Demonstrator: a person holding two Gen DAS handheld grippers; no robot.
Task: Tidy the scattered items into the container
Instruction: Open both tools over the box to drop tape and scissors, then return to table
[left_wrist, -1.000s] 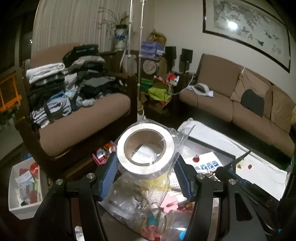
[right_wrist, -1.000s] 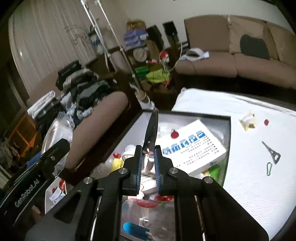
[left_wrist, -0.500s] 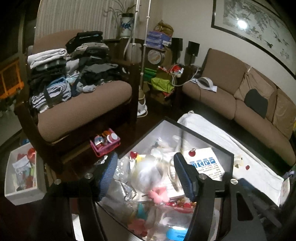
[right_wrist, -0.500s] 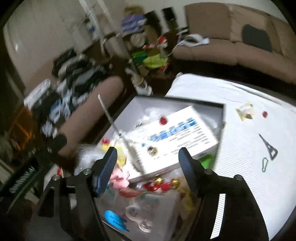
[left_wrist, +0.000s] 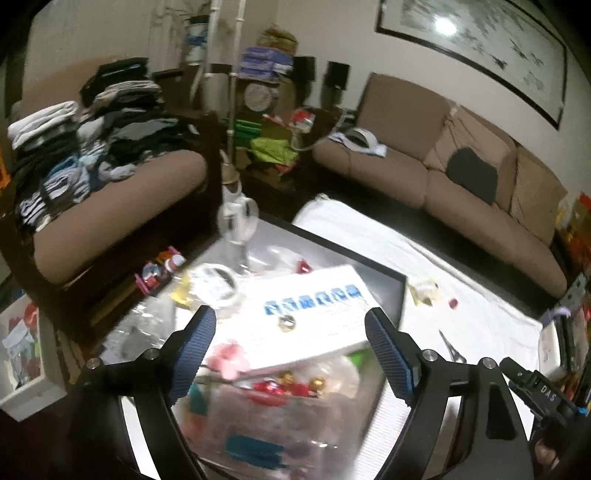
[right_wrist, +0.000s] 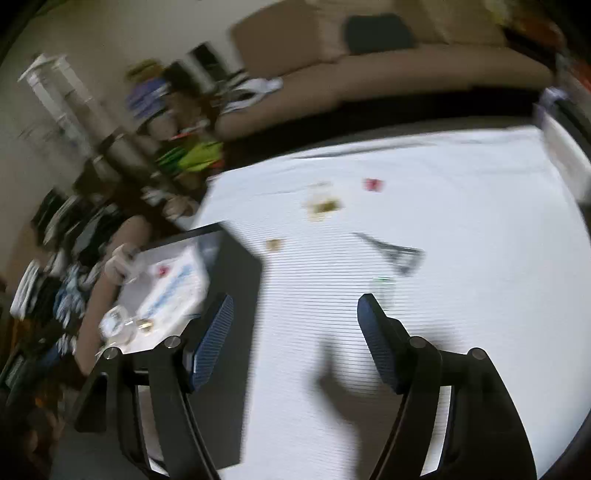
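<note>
The dark-rimmed container (left_wrist: 391, 280) sits at the table's left end, full of small items: a white box with blue print (left_wrist: 314, 314), a bagged tape roll (left_wrist: 214, 284), a pink flower piece (left_wrist: 227, 360). It also shows in the right wrist view (right_wrist: 236, 266). My left gripper (left_wrist: 290, 343) is open and empty above the container. My right gripper (right_wrist: 295, 325) is open and empty over the white cloth (right_wrist: 461, 314). On the cloth lie a small Eiffel Tower figure (right_wrist: 395, 251), a green clip (right_wrist: 382, 282), a red piece (right_wrist: 373, 184), a yellowish wrapped item (right_wrist: 321, 205) and a small tan piece (right_wrist: 273, 243).
A brown sofa (left_wrist: 461, 184) stands behind the table. An armchair piled with folded clothes (left_wrist: 92, 140) stands to the left. A white bin of odds and ends (left_wrist: 22, 343) and a pink basket (left_wrist: 159, 273) are on the floor at left. The right wrist view is motion-blurred.
My left gripper opened and let the bagged tape roll fall into the container. My right gripper opened, released the thin dark tool into the container, and swung right over the cloth.
</note>
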